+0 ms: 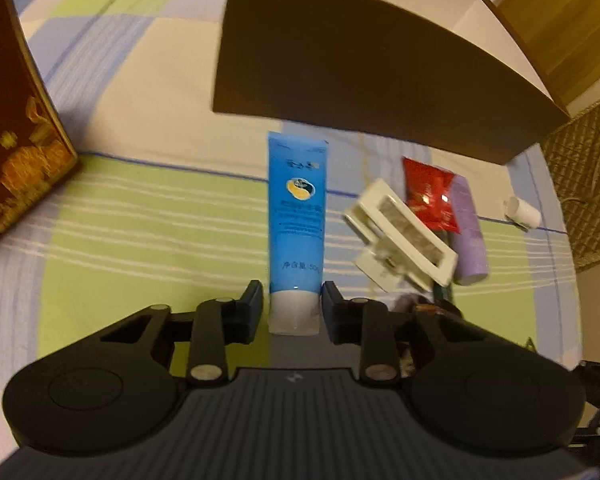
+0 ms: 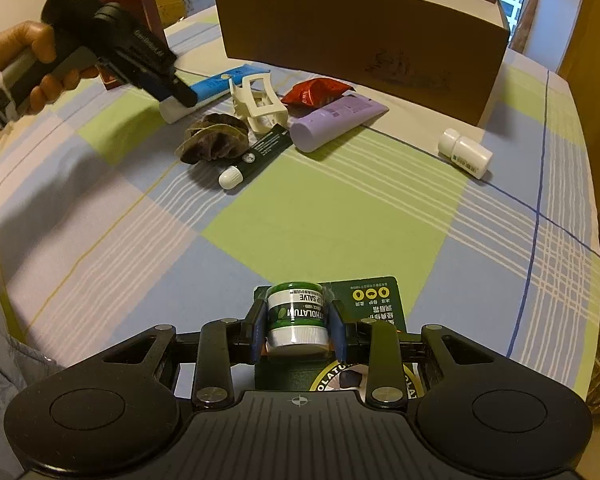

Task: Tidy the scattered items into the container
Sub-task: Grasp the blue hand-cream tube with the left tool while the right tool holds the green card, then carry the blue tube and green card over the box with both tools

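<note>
The brown cardboard box stands open at the far side of the checked cloth; it also shows in the right wrist view. My left gripper is open with its fingers on either side of the white cap of a blue tube, which lies on the cloth. My right gripper is shut on a small green lip salve jar on its green card pack. A white hair claw, red packet, purple tube, dark tube, brown scrunchie and white bottle lie scattered.
A dark red box stands at the left of the cloth. A woven basket sits beyond the table's right edge. The left hand and its gripper handle hover at upper left in the right wrist view.
</note>
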A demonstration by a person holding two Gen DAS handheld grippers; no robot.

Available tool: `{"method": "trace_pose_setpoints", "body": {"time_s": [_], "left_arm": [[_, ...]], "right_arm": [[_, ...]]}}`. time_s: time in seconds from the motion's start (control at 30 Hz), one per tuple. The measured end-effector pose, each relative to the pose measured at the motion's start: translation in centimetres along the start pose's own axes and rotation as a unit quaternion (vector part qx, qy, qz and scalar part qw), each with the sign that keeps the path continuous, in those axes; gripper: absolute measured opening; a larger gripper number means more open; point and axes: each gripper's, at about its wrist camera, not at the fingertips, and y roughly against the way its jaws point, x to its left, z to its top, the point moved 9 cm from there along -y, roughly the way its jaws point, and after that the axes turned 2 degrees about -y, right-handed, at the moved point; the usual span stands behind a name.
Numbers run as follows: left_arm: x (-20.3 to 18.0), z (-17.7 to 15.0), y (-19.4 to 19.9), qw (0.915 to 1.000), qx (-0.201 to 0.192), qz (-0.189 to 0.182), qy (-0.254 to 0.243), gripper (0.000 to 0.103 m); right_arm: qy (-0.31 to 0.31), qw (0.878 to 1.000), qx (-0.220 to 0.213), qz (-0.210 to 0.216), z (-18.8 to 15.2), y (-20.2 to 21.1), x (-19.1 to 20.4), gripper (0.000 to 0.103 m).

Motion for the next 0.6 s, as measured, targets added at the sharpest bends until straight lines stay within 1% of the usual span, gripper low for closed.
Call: {"method": "trace_pose_setpoints", "body": {"time_s": [0.07,0.13,0.2,0.23,0.3,0.33,0.37,0.4,0.5,0.6], "left_arm": [[-0.2,0.6,-0.3,0.9998,-0.001,0.009,-0.016,0.04],[-0.6,1.1,-1.1,0.9994,0.004,0.012,-0.031,0.04],[-1.3,1.7,-1.6,0.9976,-0.003,0.025,-0.064,0.04],[-1.7,1.8,-1.8,0.9953,-0.005,0.039,-0.089,0.04],[-2.4,1.5,-2.1,0.9884,-0.007,0.067,-0.136,0.036],[-2.8,1.2,-2.0,0.9853,-0.012,0.071,-0.155,0.033],[-2.8,0.9,-1.9,0.9854,-0.014,0.064,-0.157,0.027],[-2.7,0.6,-1.7,0.9866,-0.013,0.058,-0.152,0.027],[-2.1,-0.6,-0.9,0.9874,-0.01,0.058,-0.147,0.026],[-1.6,-1.7,0.0,0.9895,0.0,0.049,-0.136,0.025]], "right_arm": [[0.002,1.0,0.0,-0.002,0.1,-0.1,0.1,0.035],[0.004,1.0,-0.001,-0.005,0.1,-0.1,0.1,0.035],[0.011,1.0,-0.004,-0.01,0.0,-0.1,0.3,0.035],[0.014,1.0,-0.005,-0.013,0.0,-0.1,0.3,0.035],[0.016,1.0,-0.01,-0.017,0.0,-0.2,0.5,0.035],[0.016,1.0,-0.012,-0.019,0.0,-0.2,0.5,0.035],[0.016,1.0,-0.014,-0.021,0.0,-0.2,0.5,0.035],[0.016,0.999,-0.014,-0.023,0.0,-0.2,0.6,0.035],[0.013,0.999,-0.01,-0.03,0.2,-0.3,0.7,0.035],[0.003,1.0,0.003,-0.027,0.4,-0.3,0.7,0.035]]}}
